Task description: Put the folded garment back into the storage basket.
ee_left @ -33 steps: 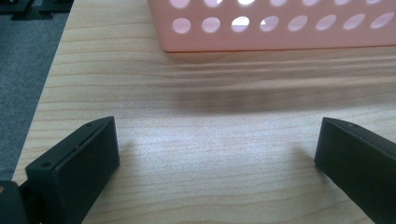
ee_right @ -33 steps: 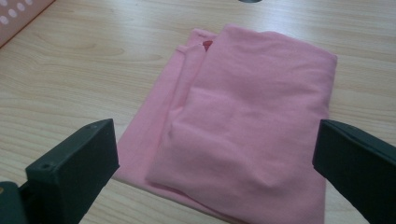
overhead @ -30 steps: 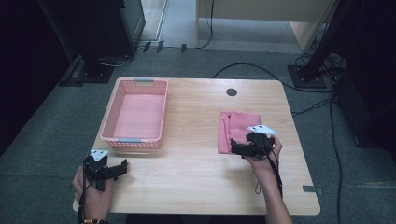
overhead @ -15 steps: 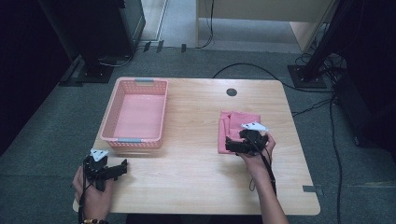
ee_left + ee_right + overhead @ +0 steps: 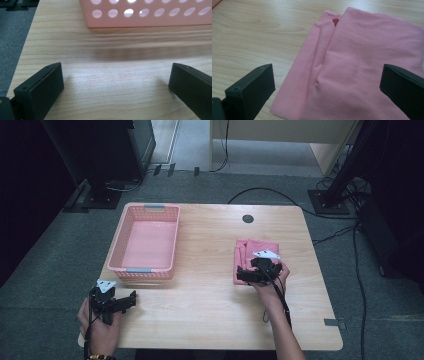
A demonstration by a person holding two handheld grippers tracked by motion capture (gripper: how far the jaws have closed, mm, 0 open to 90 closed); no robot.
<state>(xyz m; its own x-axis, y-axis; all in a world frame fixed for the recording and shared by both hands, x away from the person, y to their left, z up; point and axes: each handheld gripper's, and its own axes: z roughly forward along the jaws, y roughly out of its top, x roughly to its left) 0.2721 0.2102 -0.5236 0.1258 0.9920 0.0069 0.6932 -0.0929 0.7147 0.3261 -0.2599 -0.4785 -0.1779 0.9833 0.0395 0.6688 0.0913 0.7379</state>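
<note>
A folded pink cloth (image 5: 250, 251) lies on the right half of the wooden table (image 5: 210, 295). My right gripper (image 5: 243, 275) hovers over the cloth's near edge, jaws wide open. In the right gripper view the pink cloth (image 5: 362, 65) spreads between and beyond the two black jaws, with a small red tag near its far edge. A pink perforated basket (image 5: 146, 241) stands at the table's left, with nothing in it. My left gripper (image 5: 127, 301) rests open near the front left corner, just short of the basket, whose wall (image 5: 150, 12) crosses the top of the left gripper view.
A round cable port (image 5: 248, 218) sits near the table's far edge. Black cables run over the grey carpet at the right, and dark equipment stands lie beyond the table. Bare wood lies between the basket and the cloth.
My right gripper has moved left and slightly toward the near edge of the cloth. The left gripper has stayed in place.
</note>
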